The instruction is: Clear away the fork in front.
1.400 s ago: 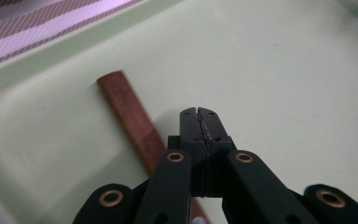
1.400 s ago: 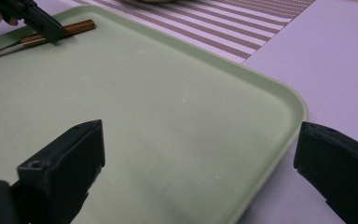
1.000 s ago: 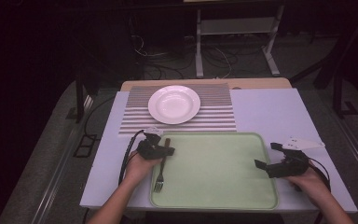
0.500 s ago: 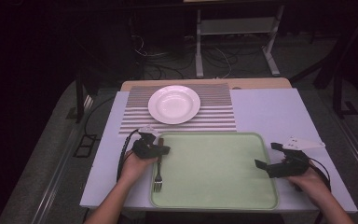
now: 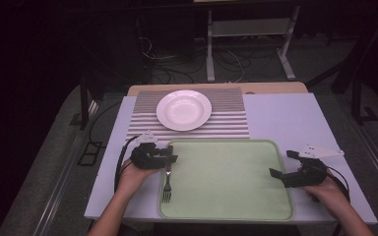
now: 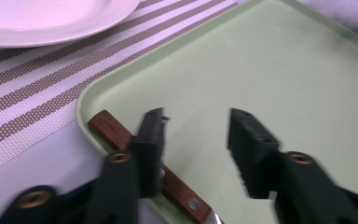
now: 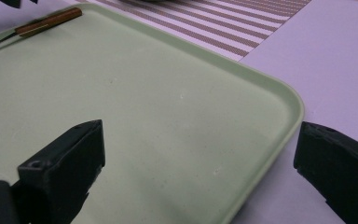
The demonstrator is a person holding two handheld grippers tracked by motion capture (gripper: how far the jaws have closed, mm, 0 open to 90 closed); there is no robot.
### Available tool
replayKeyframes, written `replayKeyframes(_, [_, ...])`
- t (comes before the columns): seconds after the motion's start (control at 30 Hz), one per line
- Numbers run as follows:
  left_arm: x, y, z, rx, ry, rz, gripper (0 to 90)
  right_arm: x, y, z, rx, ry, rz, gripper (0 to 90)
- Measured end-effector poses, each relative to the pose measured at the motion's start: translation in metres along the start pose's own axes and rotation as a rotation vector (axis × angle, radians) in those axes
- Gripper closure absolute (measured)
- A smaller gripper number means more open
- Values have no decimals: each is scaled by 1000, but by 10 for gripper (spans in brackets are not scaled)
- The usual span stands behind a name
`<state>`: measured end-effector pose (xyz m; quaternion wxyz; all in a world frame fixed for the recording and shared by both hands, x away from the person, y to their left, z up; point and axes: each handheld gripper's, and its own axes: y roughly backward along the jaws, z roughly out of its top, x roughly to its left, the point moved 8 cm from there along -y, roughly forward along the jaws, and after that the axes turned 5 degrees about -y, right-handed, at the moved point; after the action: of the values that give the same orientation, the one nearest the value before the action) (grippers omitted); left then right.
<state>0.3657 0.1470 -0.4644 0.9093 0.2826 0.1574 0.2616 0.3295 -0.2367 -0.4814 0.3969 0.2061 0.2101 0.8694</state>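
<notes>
Fork (image 5: 167, 183): metal tines, brown wooden handle with a rivet; lies flat along the left edge of the tray, tines toward the person, handle end toward the placemat, resting in the tray's near-left corner region against the raised rim. In the left gripper view the handle (image 6: 121, 140) runs diagonally beside the rim, passing under one black jaw; no pad presses on it. Left gripper (image 5: 163, 156): held in the person's left hand (image 5: 137, 173) above the handle end of the fork, jaws parted and having just been opening, with only bare tray surface in the gap between them; the fork is released and lies free. Right gripper (image 5: 281, 164): held in the person's right hand (image 5: 328, 189) at the tray's right edge, jaws spread wide, one over the tray and one over the table beyond the rim, nothing between them but the tray's corner. Tray (image 5: 226, 172): pale green, rectangular, rounded corners, low rim, set on the near middle of the table. Plate (image 5: 183, 109): white, round, shallow, seated on the placemat beyond the tray, well apart from the fork. Placemat (image 5: 231, 118): woven, brown and white stripes, its near edge touching the tray's far edge. Table (image 5: 285, 113): pale lilac top, bearing all of the above.
</notes>
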Motion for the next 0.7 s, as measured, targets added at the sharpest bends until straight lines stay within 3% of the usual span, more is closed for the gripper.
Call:
replayKeyframes(0.23, [-14,8,-1,-41,-34,0,239,0,0,0,3,-5,0,20])
replayKeyframes(0.47, [-17,12,-6,-61,-38,17,86,0,0,-1,4,-5,-1,20])
replayKeyframes(0.53, [-17,10,-7,-60,-44,18,0,0,0,0,3,-3,0,20])
replayKeyframes(0.7, [-13,10,-12,-49,-54,19,0,0,0,-1,3,-2,-1,20])
